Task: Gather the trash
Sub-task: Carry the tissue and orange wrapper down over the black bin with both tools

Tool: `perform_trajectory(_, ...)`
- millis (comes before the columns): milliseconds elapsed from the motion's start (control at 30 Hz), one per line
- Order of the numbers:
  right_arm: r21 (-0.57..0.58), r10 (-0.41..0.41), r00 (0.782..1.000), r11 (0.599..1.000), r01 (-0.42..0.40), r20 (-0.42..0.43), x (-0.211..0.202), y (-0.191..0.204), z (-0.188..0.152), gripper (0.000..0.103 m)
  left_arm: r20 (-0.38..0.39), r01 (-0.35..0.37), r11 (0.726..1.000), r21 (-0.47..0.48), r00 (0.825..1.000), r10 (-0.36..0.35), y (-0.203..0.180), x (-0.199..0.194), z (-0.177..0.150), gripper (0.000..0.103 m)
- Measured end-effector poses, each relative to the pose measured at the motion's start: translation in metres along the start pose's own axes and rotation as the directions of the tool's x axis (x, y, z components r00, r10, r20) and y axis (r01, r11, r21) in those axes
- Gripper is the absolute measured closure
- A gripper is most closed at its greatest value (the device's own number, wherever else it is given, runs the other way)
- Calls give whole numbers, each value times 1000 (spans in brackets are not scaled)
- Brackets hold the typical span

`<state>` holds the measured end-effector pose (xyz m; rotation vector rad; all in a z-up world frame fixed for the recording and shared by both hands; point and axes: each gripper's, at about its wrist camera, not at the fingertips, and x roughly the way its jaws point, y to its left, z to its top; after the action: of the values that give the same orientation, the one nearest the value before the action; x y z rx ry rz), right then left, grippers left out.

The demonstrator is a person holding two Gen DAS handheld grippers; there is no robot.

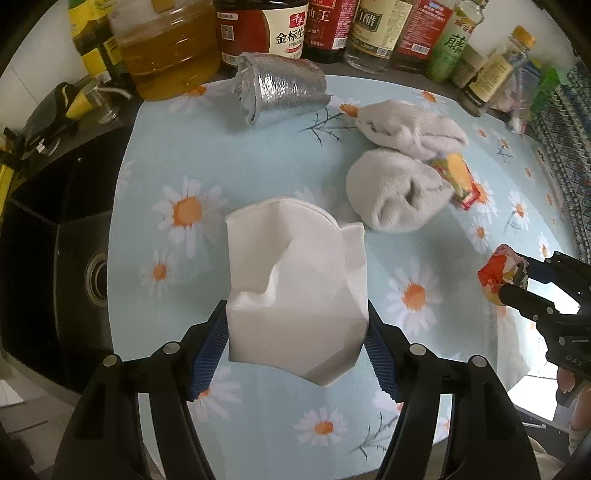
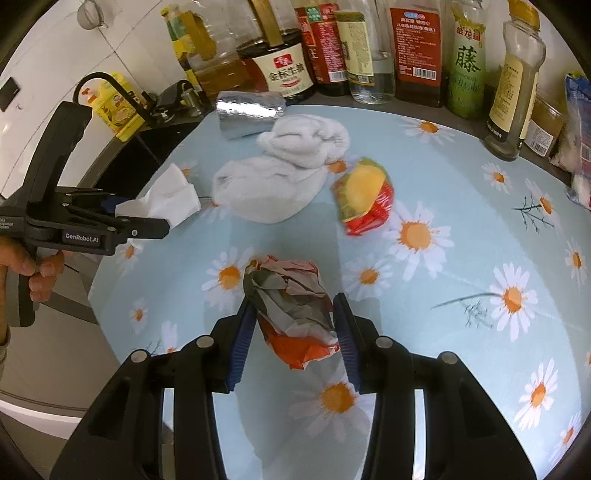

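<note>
My left gripper (image 1: 297,325) is shut on a crumpled white tissue (image 1: 295,291) and holds it over the daisy-print tablecloth (image 1: 258,155). From the right wrist view the tissue (image 2: 166,199) shows at the left gripper's (image 2: 162,221) tips. My right gripper (image 2: 293,325) is shut on a crumpled red and grey wrapper (image 2: 291,306); it also shows in the left wrist view (image 1: 496,271). A red and yellow snack packet (image 2: 364,195) lies on the cloth beside two white socks (image 2: 273,177). A silver foil roll (image 1: 280,88) lies at the back.
A row of oil, sauce and vinegar bottles (image 1: 280,29) lines the back edge. A black sink (image 1: 66,236) sits left of the table. More bottles and bags (image 2: 517,81) stand at the back right.
</note>
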<state>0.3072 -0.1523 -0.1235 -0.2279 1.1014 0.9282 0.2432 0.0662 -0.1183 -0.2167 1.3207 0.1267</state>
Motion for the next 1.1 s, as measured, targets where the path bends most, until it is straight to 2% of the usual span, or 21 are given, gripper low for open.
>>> perform_trajectory(600,-45,42,999,998,-42,1,-13,83,-54,59,26,65,996,-63,998,-63,-2,-31,-113,36)
perform_trajectory(1100,-110,91,994,989,-97,-53,-1,162,-98,59,35,89,980,-177,996,-84,30,-45,-211,36)
